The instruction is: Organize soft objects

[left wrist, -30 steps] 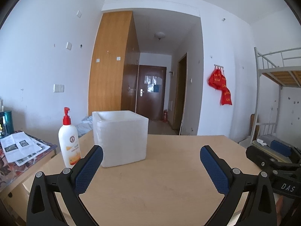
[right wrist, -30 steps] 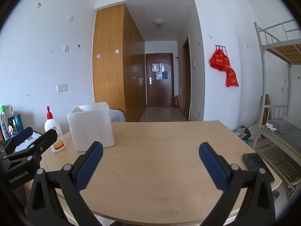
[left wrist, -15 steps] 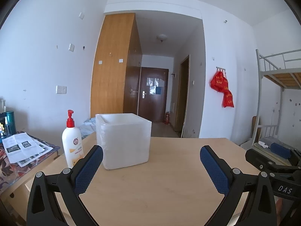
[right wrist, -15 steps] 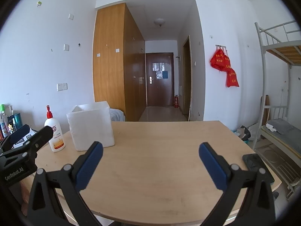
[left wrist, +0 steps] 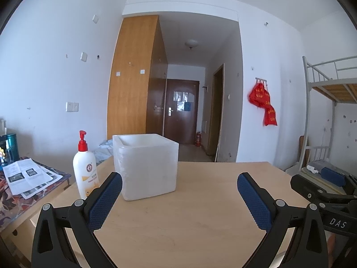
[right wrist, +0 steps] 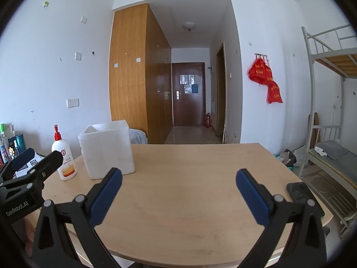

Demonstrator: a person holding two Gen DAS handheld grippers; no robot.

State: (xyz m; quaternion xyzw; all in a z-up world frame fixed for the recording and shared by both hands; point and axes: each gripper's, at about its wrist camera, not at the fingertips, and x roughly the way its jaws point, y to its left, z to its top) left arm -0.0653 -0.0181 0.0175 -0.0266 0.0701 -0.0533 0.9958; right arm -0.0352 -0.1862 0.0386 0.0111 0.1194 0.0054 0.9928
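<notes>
You've tipped the left tool (left wrist: 179,197) up a bit & nudged it fwd; white foam box (left wrist: 146,166) now sits lower, closer ahead.

dorm room: bunk bed (left wrist: 330,93), wardrobe (left wrist: 133,78)

Left gripper (left wrist: 179,197) hovering level, jaws spreading wide, gripping nothing, blue pads (left wrist: 104,203) facing inward. Right gripper (right wrist: 178,197) hovering level likewise, jaws gaping wide and gripping nothing. Both pointing forward side by side, each showing at edge of other's view, well apart, not touching.
</notes>
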